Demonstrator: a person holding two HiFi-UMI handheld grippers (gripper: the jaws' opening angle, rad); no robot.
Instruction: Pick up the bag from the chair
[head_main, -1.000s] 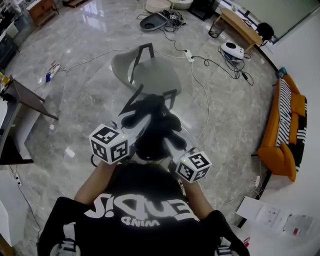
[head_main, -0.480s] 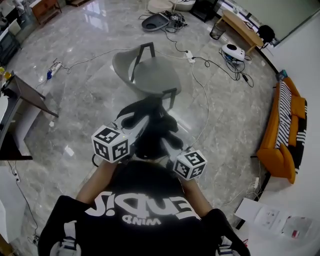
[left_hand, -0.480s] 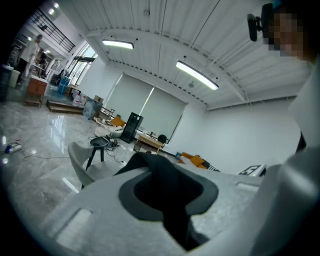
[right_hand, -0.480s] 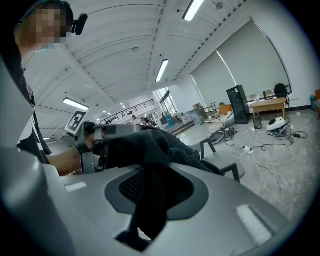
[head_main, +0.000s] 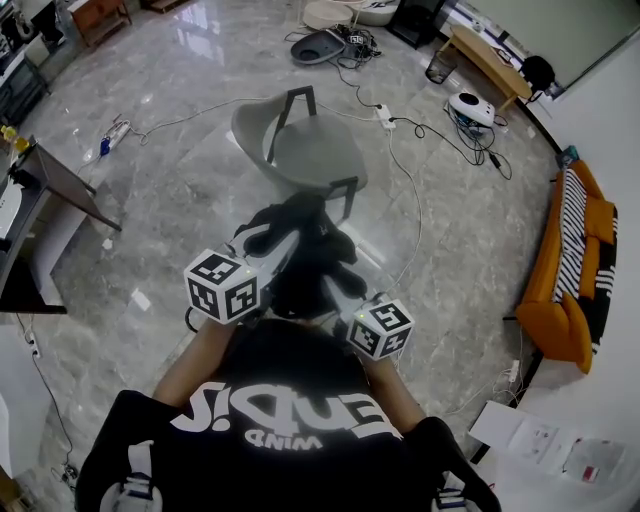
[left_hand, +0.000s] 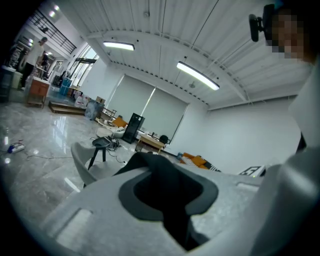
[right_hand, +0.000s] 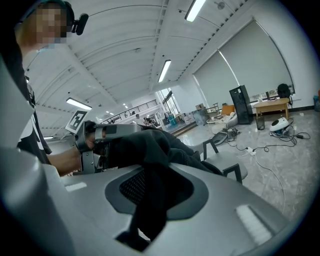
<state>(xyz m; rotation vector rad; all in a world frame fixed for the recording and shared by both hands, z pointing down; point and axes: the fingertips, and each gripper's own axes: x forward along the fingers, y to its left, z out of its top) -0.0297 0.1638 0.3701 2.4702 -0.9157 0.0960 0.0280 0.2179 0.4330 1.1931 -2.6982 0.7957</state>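
A black bag hangs in the air between my two grippers, just in front of the person's chest. My left gripper is shut on the bag's left part, and black fabric fills the gap between its jaws in the left gripper view. My right gripper is shut on the right part, where a fold of bag drops through its jaws. The grey chair stands just beyond the bag with a bare seat. That chair also shows past the left jaws.
Cables run over the marble floor right of the chair. An orange sofa lines the right wall. A dark table stands at the left, a wooden bench and a white device at the back right.
Both grippers keep their hold on the bag and have hardly shifted. The head view has drifted slightly, so the chair sits a little lower in the picture.
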